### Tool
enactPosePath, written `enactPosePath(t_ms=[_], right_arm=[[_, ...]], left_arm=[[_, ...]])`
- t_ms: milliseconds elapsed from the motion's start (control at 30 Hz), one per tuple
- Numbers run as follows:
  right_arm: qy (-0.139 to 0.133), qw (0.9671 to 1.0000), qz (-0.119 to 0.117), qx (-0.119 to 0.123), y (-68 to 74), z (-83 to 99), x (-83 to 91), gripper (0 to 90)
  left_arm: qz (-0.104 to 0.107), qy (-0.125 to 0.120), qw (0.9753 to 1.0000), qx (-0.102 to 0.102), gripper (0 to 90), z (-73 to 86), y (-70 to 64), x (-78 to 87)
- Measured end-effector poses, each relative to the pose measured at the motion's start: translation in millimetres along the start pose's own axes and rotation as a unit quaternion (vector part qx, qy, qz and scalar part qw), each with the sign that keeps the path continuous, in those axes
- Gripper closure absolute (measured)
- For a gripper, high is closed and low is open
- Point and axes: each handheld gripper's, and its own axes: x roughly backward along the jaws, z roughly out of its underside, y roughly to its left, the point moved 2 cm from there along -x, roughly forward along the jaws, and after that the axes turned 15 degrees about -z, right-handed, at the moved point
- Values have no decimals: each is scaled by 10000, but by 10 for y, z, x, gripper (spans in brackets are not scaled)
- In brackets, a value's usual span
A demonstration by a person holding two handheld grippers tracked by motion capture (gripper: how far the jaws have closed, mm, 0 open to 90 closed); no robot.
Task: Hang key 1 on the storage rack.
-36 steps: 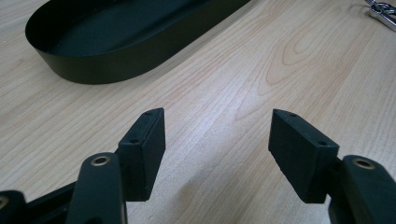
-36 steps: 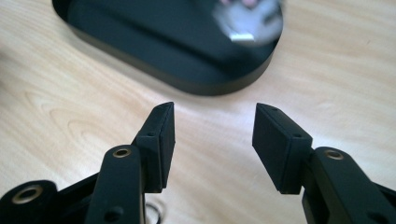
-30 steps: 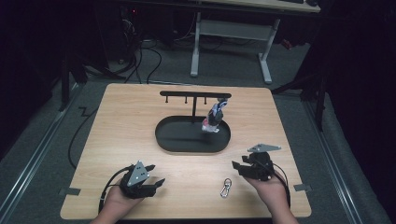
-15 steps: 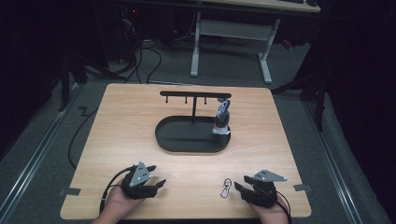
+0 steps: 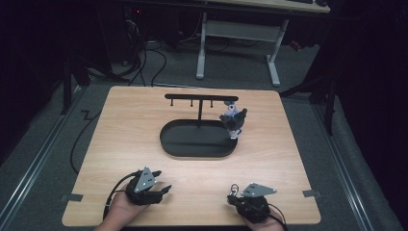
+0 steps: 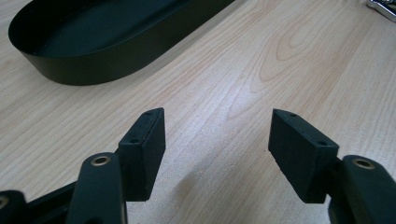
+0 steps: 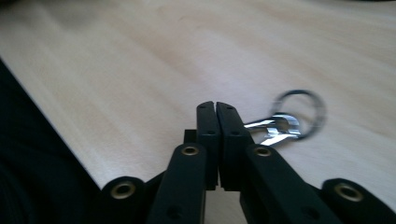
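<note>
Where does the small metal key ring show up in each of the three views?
High view: the key ring lies on the table near the front edge, just left of the right gripper.
Left gripper view: a shiny bit at the top right corner may be it; too cropped to tell.
Right gripper view: it lies just right of the shut fingers, ring end farther away.
Shared landmark: the light wood tabletop.

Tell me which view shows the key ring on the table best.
The right gripper view: the key ring lies close beside the shut jaws of the right hand-held gripper, though blurred. The high view shows it tiny; the left gripper view catches a metal edge.
</note>
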Motion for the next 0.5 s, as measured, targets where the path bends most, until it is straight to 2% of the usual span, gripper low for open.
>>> enactPosePath(t_ms=[67,133,300,500], right_arm=[[151,9998,80,131,41,-4,-109,851],[202,9996,148,148,41,-19,-156,846],[200,9989,414,-43,-69,5,-104,846],[-59,9961,740,-475,-311,78,92,840]], left_arm=[[-8,-9,10000,11,372,-1,8,3],[-13,-22,10000,31,373,-1,12,6],[-8,0,10000,14,373,3,13,-1],[-7,1,10000,13,373,3,10,-7]])
